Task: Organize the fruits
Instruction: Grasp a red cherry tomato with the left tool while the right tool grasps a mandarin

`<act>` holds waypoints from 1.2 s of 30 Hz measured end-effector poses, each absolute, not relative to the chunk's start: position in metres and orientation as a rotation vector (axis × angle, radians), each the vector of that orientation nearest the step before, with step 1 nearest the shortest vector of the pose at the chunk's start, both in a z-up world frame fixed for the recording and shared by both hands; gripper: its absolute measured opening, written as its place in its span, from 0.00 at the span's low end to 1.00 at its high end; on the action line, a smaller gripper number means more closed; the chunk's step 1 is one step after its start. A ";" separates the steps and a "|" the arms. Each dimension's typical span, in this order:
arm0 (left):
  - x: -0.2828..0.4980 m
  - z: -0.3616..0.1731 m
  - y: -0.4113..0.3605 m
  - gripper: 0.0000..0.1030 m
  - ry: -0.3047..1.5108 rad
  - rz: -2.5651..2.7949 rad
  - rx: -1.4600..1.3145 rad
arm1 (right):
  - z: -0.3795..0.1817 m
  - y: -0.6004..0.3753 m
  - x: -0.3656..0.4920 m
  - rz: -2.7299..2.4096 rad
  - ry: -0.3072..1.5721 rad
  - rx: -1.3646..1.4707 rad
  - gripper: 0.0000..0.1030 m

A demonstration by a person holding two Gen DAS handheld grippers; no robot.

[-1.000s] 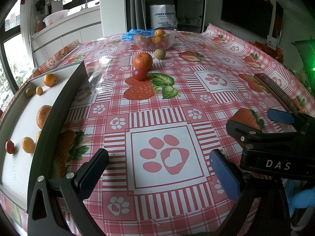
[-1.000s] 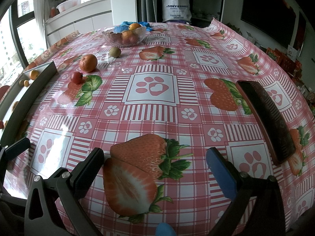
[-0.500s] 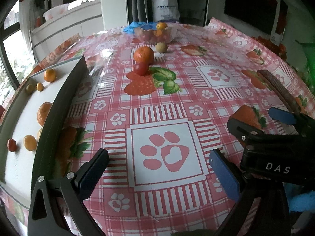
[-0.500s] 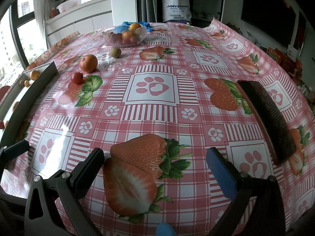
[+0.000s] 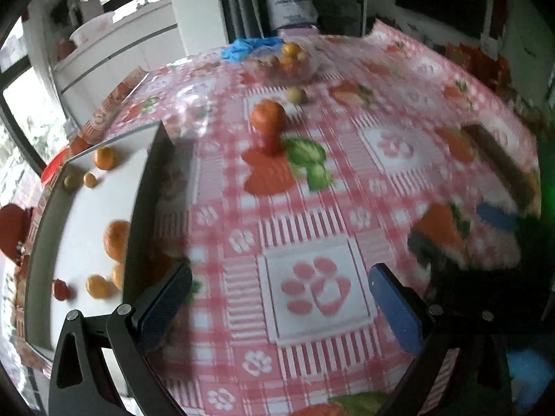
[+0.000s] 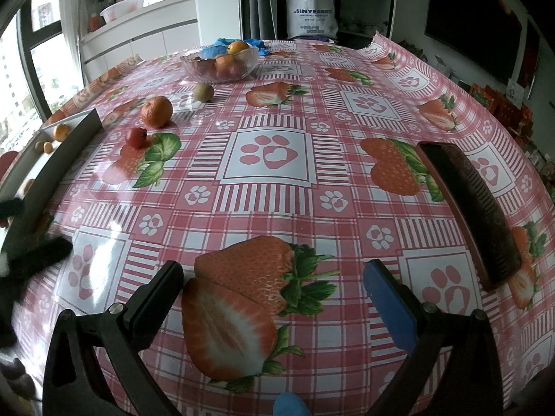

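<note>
An orange (image 5: 268,117) (image 6: 156,111), a small red fruit (image 5: 269,143) (image 6: 136,137) and a brownish round fruit (image 5: 296,95) (image 6: 203,92) lie loose on the strawberry tablecloth. A glass bowl (image 6: 220,63) (image 5: 288,64) with several fruits stands behind them. A white tray (image 5: 83,215) (image 6: 38,170) at the left holds several oranges and small fruits. My left gripper (image 5: 277,298) is open and empty above the near table, beside the tray. My right gripper (image 6: 274,294) is open and empty near the front edge. The left wrist view is blurred.
A dark brown oblong tray (image 6: 468,208) (image 5: 499,163) lies at the right. A blue cloth (image 6: 222,43) lies behind the bowl. A white counter (image 6: 138,31) and window stand beyond the table's left edge.
My left gripper has risen and tilted, so the table looks farther and blurred. The right gripper has stayed still. No fruit has moved.
</note>
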State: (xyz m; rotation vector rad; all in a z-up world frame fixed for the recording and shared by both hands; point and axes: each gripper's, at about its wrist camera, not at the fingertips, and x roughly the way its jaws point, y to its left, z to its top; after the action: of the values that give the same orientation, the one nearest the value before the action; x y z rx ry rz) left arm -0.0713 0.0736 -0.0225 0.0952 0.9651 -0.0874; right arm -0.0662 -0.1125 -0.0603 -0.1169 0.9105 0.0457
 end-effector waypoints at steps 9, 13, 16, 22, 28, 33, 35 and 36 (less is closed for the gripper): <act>0.008 -0.016 0.070 0.99 0.986 -0.034 0.083 | -0.061 -0.113 -0.066 0.046 0.910 -0.117 1.00; 0.040 -0.036 0.064 0.99 1.034 -0.013 0.082 | -0.061 -0.113 -0.066 0.046 0.910 -0.117 1.00; 0.051 -0.045 0.069 0.93 1.037 0.018 0.053 | -0.061 -0.113 -0.066 0.046 0.909 -0.116 1.00; 0.063 -0.053 0.082 0.67 1.072 0.005 -0.032 | -0.060 -0.112 -0.066 0.048 0.915 -0.120 1.00; 0.061 -0.050 0.081 0.36 1.040 -0.030 -0.026 | -0.059 -0.109 -0.060 0.068 0.975 -0.136 1.00; 0.060 -0.049 0.095 0.23 1.026 -0.051 -0.070 | -0.056 -0.113 -0.041 0.114 1.118 -0.121 1.00; 0.054 -0.049 0.101 0.23 1.021 -0.059 -0.087 | -0.052 -0.116 -0.030 0.154 1.156 -0.052 1.00; 0.052 -0.050 0.104 0.23 1.017 -0.064 -0.097 | -0.049 -0.118 -0.023 0.176 1.173 -0.003 1.00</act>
State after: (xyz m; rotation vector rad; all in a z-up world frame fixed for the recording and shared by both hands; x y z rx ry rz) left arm 0.0515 0.1041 -0.0496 -0.0967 1.0173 -0.0639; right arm -0.0229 -0.1182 -0.0494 -0.0025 1.1726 0.1764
